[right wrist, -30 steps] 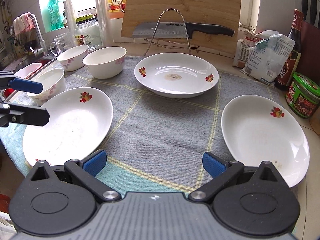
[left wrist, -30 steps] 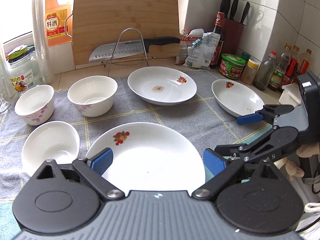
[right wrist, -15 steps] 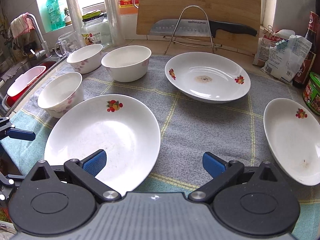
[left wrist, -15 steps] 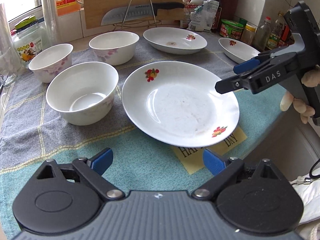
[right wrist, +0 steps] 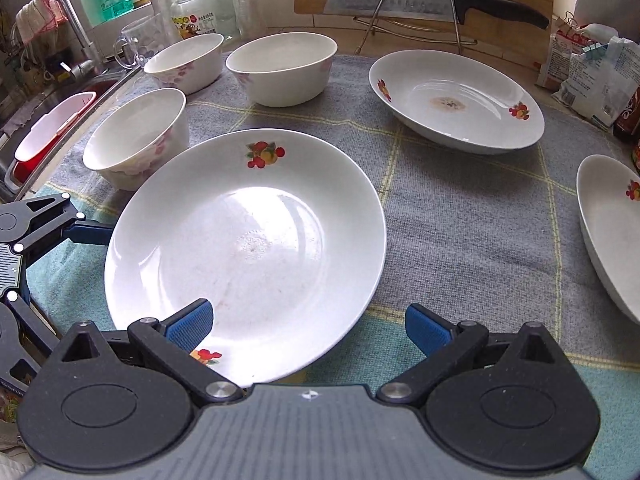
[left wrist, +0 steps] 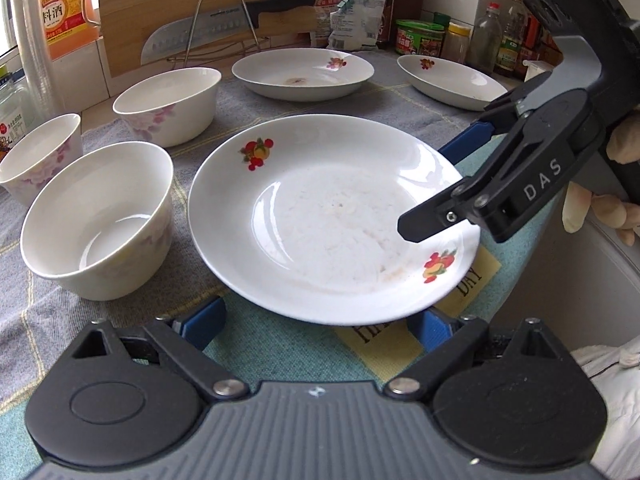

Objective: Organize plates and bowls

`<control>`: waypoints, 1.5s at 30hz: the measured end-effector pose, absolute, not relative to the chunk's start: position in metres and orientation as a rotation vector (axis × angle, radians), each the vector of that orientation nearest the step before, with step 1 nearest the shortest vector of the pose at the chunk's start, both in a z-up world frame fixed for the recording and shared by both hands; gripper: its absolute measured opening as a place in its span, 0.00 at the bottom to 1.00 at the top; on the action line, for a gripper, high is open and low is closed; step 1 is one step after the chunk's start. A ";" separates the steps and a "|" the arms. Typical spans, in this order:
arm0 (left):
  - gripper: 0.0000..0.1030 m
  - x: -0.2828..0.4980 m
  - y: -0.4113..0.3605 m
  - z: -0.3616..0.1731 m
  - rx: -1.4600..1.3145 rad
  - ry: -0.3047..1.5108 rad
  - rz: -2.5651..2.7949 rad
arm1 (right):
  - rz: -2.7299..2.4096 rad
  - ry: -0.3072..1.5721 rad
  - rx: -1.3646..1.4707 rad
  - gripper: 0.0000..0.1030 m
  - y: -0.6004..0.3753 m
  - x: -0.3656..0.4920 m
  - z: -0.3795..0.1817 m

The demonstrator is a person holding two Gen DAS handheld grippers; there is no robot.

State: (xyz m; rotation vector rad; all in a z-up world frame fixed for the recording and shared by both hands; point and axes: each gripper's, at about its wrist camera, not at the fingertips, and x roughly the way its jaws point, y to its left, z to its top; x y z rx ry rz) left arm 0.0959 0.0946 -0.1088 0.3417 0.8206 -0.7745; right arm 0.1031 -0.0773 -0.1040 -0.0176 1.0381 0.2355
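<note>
- Here, a white plate (left wrist: 332,216) with red fruit prints lay on a grey and teal cloth (right wrist: 460,216) that covered the table, at its near edge.
- The left tool (left wrist: 316,322) was wide open, its blue pads low beside the plate's near rim, one on each side, gripping nothing.
- The right tool (right wrist: 308,322) was also open and held nothing; its left blue pad sat over the plate's rim, the other over the cloth beside the plate.
- A white bowl (left wrist: 96,224) with pink flowers stood just left of the plate, almost touching it.
- Two more bowls (right wrist: 280,68) stood behind it, near each other.
- Two further fruit-print plates (right wrist: 456,100) lay well apart toward the back and right side.
- A knife (right wrist: 436,4) rested on a wire rack against a wooden cutting board (left wrist: 200,8) by the wall.
</note>
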 end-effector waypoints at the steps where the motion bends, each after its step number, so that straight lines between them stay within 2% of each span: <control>1: 0.96 0.096 0.093 -0.109 0.354 0.815 -0.776 | 0.237 1.042 -0.026 1.00 -0.076 0.105 -0.105; 7: 0.99 0.097 0.090 -0.111 0.368 0.805 -0.780 | 0.264 1.089 -0.052 1.00 -0.070 0.117 -0.112; 17: 1.00 0.098 0.091 -0.112 0.366 0.790 -0.794 | 0.242 1.152 -0.084 1.00 -0.063 0.131 -0.112; 34: 1.00 0.094 0.096 -0.115 0.355 0.735 -0.818 | 0.375 1.083 -0.073 1.00 -0.070 0.141 -0.106; 45: 1.00 0.092 0.099 -0.117 0.352 0.694 -0.843 | 0.499 1.104 -0.021 1.00 -0.087 0.172 -0.104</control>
